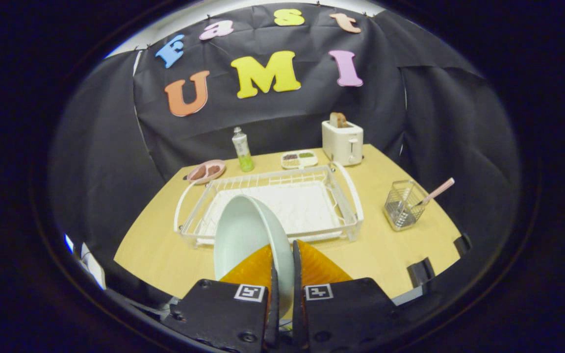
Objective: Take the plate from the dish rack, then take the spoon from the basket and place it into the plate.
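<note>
Gripper (283, 255) clamped on the rim of the pale plate (243, 235), held on edge above the near side of the white dish rack (346, 196). The plate looks rigid, glazed, slippery and breakable — the edge pinch suits it. Far right, the spoon (437, 190) leans in the wire basket (402, 206) — light; best taken by its handle.

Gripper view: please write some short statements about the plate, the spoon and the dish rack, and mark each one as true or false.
1. The gripper is shut on the plate, which stands on edge between its fingers. True.
2. The spoon lies in the plate. False: it stands in the wire basket, beside the dish rack.
3. A slice of toast sticks out of the toaster. True.
4. The bottle lies on its side inside the dish rack. False: it stands upright on the table, beyond the rack.
5. The dish rack is full of cups. False: no cups are in it.
</note>
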Available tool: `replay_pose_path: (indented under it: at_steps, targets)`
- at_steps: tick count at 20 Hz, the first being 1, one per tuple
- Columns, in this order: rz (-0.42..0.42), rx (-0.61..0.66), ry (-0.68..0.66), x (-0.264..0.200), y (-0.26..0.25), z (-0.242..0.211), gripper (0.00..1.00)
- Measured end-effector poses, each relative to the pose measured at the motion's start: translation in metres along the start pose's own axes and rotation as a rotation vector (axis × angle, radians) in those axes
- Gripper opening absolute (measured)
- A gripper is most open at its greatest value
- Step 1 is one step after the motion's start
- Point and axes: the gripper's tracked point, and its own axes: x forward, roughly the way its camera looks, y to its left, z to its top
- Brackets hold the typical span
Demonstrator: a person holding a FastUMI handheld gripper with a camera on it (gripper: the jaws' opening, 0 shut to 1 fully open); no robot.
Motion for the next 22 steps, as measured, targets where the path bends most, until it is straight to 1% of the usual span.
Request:
replay_pose_path:
  at_steps: [3, 6, 10, 18, 19, 21, 22]
  targets:
    - [-0.010, -0.004, 0.062, 0.019, -0.004, -0.035, 0.16]
    - [0.035, 0.017, 0.101, 0.034, -0.005, -0.053, 0.16]
    - [0.056, 0.040, 0.120, 0.046, -0.022, -0.065, 0.17]
    - [0.167, 0.228, 0.209, 0.093, -0.036, -0.081, 0.19]
    - [0.177, 0.234, 0.209, 0.098, -0.038, -0.082, 0.19]
    - [0.178, 0.208, 0.212, 0.102, -0.042, -0.086, 0.21]
    - [0.179, 0.198, 0.203, 0.100, -0.042, -0.086, 0.24]
